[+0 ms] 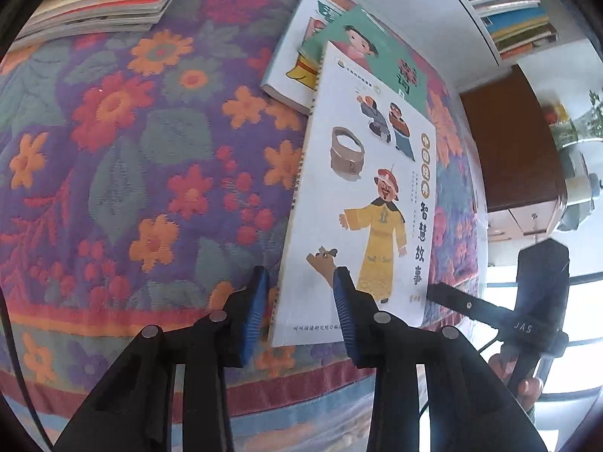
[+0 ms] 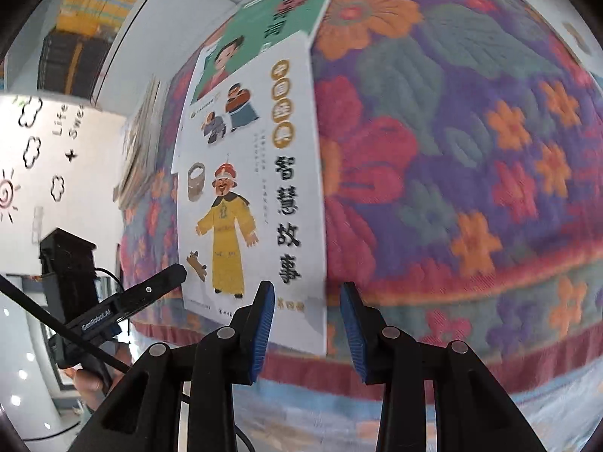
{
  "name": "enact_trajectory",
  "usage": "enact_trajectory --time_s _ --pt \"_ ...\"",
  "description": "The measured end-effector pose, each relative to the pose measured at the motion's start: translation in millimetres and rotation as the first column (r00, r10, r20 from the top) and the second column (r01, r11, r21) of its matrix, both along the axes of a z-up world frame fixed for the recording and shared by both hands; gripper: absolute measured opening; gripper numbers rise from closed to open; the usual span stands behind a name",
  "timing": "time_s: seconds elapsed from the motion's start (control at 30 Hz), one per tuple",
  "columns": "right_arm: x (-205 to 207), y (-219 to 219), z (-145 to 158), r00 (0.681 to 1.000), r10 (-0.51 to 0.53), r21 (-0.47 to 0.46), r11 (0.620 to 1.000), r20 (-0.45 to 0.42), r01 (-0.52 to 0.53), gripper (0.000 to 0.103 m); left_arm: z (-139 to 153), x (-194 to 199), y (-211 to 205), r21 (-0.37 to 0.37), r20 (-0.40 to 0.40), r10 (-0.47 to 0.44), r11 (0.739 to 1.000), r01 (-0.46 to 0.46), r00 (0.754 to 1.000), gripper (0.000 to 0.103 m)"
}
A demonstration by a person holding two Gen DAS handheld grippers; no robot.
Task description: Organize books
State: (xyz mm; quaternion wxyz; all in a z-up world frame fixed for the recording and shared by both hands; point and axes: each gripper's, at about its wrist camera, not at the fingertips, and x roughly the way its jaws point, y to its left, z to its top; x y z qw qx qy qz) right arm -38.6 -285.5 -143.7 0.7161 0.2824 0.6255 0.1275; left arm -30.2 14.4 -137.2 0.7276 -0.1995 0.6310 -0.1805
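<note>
A white book (image 1: 361,203) with a yellow-robed figure on its cover lies on a floral cloth (image 1: 132,150), on top of a green book (image 1: 380,56) and another white book (image 1: 294,64). My left gripper (image 1: 300,271) is open, its blue pads either side of the top book's near left corner without pressing it. In the right wrist view the same white book (image 2: 248,188) covers part of the green book (image 2: 286,11). My right gripper (image 2: 307,286) is open astride the book's near right corner. Each view shows the other gripper beside the book.
A stack of books (image 1: 105,3) lies at the cloth's far left. Shelves with more books (image 1: 508,7) stand behind, next to a brown cabinet (image 1: 516,143). A hand (image 2: 90,380) holds the left gripper's handle. The cloth's near edge (image 2: 414,373) drops away just below the grippers.
</note>
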Motion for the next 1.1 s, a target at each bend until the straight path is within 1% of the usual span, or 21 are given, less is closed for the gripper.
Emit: enact_trajectory --time_s 0.1,0.2,0.27,0.3,0.33,0.37,0.4,0.43,0.47,0.5,0.57,0.67,0.73,0.83,0.9,0.93,0.97,1.0,1.03,1.07,1.1 --pt "-6 -3 4 1.000 -0.006 -0.016 1.000 0.017 0.006 0.036 3 -8 -4 0.026 0.034 -0.006 1.000 0.005 0.999 0.032" --pt "-12 7 5 0.999 -0.016 -0.071 0.997 0.048 0.020 0.034 0 -4 -17 0.004 0.040 -0.007 1.000 0.007 0.999 0.031" --pt "-25 13 8 0.998 -0.033 -0.100 0.994 0.058 0.038 0.035 8 -7 -18 -0.097 0.045 -0.003 0.995 0.007 0.999 0.031" --pt "-28 14 10 0.997 -0.037 -0.129 0.991 0.068 0.046 0.035 16 -9 -17 -0.191 0.055 0.003 0.982 0.008 0.998 0.031" --pt "-28 22 6 0.997 -0.031 -0.134 0.990 0.072 0.041 0.035 22 -12 -17 -0.274 0.057 0.013 0.962 0.003 0.998 0.031" --pt "-29 23 6 0.997 -0.022 -0.128 0.991 0.071 0.031 0.035 27 -13 -17 -0.314 0.064 0.025 0.949 -0.004 0.998 0.031" --pt "-30 22 6 0.997 -0.017 -0.119 0.993 0.072 0.025 0.035 31 -12 -19 -0.325 0.073 0.031 0.946 -0.005 0.997 0.031" --pt "-30 23 5 0.997 -0.014 -0.111 0.994 0.071 0.022 0.035 33 -11 -24 -0.291 0.091 0.027 0.957 0.001 0.995 0.031" --pt "-30 21 4 0.997 -0.016 -0.098 0.995 0.069 0.022 0.035 30 -9 -29 -0.249 0.100 0.015 0.969 0.011 0.995 0.027" --pt "-30 20 2 0.997 -0.027 -0.080 0.996 0.067 0.032 0.035 24 -6 -34 -0.218 0.088 0.000 0.976 0.019 0.996 0.022" --pt "-32 14 0 0.997 -0.050 -0.045 0.998 0.060 0.053 0.035 11 -3 -40 -0.185 0.059 -0.002 0.983 0.013 0.998 0.011" --pt "-31 8 -4 0.997 -0.066 -0.003 0.998 0.048 0.066 0.035 5 2 -44 -0.197 0.068 0.021 0.980 -0.007 0.997 0.009" --pt "-33 8 -3 0.996 -0.072 0.013 0.997 0.043 0.072 0.035 5 6 -44 -0.230 0.059 0.041 0.973 -0.026 0.997 0.009" --pt "-32 3 -4 0.997 -0.079 0.046 0.996 0.023 0.078 0.037 8 12 -41 -0.302 0.027 0.049 0.952 -0.039 0.998 0.009" --pt "-36 -2 -3 0.997 -0.072 0.095 0.993 0.015 0.070 0.048 9 12 -39 -0.362 0.001 0.051 0.931 -0.047 0.999 0.009" --pt "-39 -5 -1 0.998 -0.054 0.106 0.993 0.023 0.051 0.049 10 11 -42 -0.395 -0.007 0.054 0.917 -0.053 0.998 0.009" --pt "-44 -7 2 0.998 -0.039 0.105 0.994 0.040 0.035 0.052 11 11 -41 -0.445 -0.022 0.061 0.893 -0.064 0.998 0.009" --pt "-48 -8 6 0.997 -0.037 0.106 0.994 0.060 0.031 0.057 9 12 -42 -0.479 -0.043 0.068 0.874 -0.080 0.997 0.009" --pt "-51 -11 7 0.996 -0.049 0.129 0.991 0.071 0.040 0.058 7 11 -42 -0.503 -0.061 0.077 0.859 -0.097 0.995 0.009" --pt "-53 -14 6 0.996 -0.065 0.169 0.984 0.069 0.053 0.061 6 12 -42 -0.529 -0.081 0.087 0.840 -0.117 0.993 0.009" --pt "-53 -20 2 0.994 -0.097 0.252 0.964 0.055 0.080 0.061 5 13 -41 -0.547 -0.097 0.094 0.827 -0.132 0.991 0.009"
